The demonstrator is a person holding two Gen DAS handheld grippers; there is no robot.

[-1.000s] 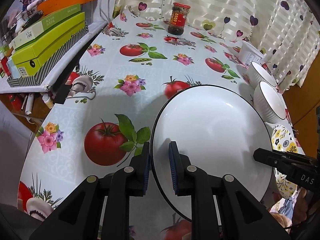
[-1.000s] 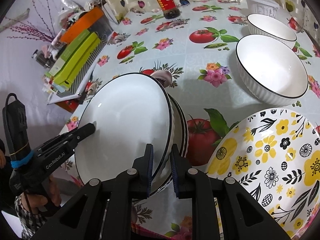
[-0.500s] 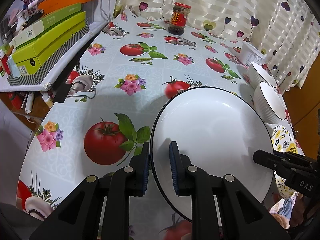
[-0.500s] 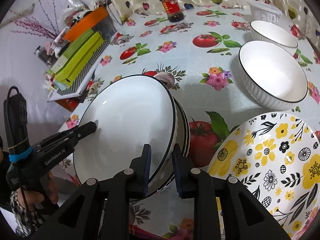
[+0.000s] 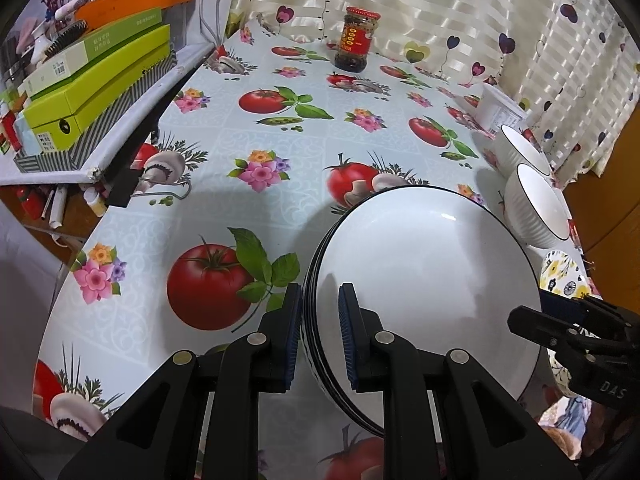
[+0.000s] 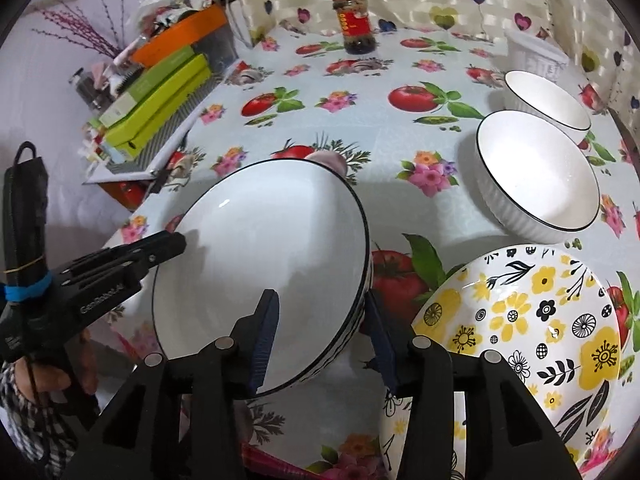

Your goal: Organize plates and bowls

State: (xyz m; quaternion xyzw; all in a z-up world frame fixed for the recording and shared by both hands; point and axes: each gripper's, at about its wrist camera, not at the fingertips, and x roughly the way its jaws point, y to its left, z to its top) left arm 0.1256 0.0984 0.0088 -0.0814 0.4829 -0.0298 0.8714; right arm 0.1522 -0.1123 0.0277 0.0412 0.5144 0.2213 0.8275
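A white plate with a black rim [image 5: 424, 280] lies on top of a stack of like plates on the tomato-print tablecloth; it also shows in the right wrist view [image 6: 264, 264]. My left gripper [image 5: 320, 336] straddles the stack's left rim with its jaws a little apart. My right gripper [image 6: 324, 340] straddles the right rim with its jaws wide apart, not clamping. A yellow-flowered plate [image 6: 524, 336] lies right of the stack. Two white ribbed bowls [image 6: 540, 180] [image 6: 548, 100] stand behind it.
A sauce jar [image 5: 356, 38] stands at the table's back by the curtain. A white tub [image 6: 536, 58] sits at the back right. Green boxes [image 5: 92, 80] and an orange tray lie on a board overhanging the table's left edge.
The top plate has settled level onto the stack. My right gripper has opened wide off the rim. My left gripper's jaws have parted a little.
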